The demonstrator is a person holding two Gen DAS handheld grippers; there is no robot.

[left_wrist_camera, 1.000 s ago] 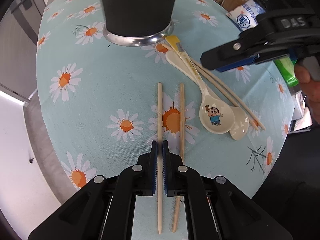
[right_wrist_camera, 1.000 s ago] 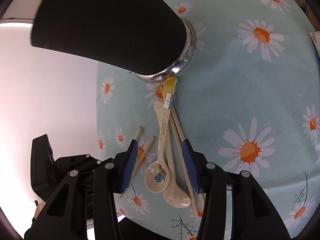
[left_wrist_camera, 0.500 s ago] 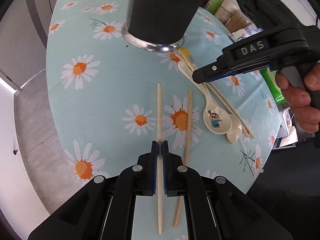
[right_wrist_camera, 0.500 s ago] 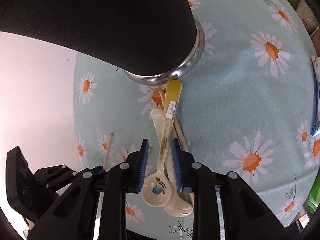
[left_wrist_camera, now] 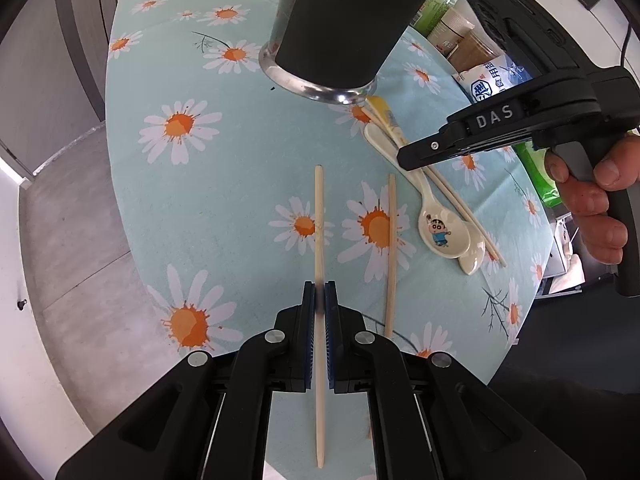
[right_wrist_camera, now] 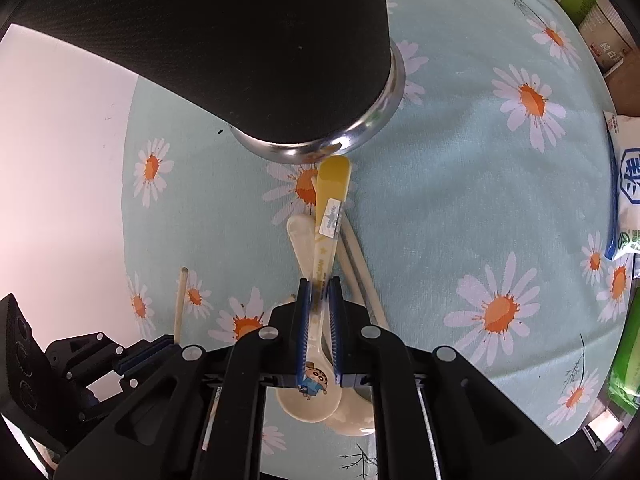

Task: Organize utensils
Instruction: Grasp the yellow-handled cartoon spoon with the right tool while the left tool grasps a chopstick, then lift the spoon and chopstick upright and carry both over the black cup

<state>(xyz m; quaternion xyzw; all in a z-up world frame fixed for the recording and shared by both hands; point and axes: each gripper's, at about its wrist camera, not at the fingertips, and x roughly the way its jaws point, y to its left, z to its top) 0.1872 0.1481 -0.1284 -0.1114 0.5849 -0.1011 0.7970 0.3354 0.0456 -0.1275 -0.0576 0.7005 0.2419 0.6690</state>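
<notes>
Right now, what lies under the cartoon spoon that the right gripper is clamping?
Under the cartoon spoon lies a plain cream spoon, its handle and bowl showing beside it. Two pale chopsticks run alongside. Their lower ends are covered by the right gripper.

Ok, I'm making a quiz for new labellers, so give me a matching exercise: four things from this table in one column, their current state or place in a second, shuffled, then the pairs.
Things:
1. pale wooden chopstick nearer the table edge
2. second wooden chopstick
3. cream cartoon-print spoon with yellow handle end
4. black cylindrical holder with metal base ring

States:
A. standing upright on the daisy cloth
B. clamped in the left tool
C. lying loose on the cloth, ungripped
D. pinched by its handle in the right tool

Pairs: 1-B, 2-C, 3-D, 4-A
</notes>
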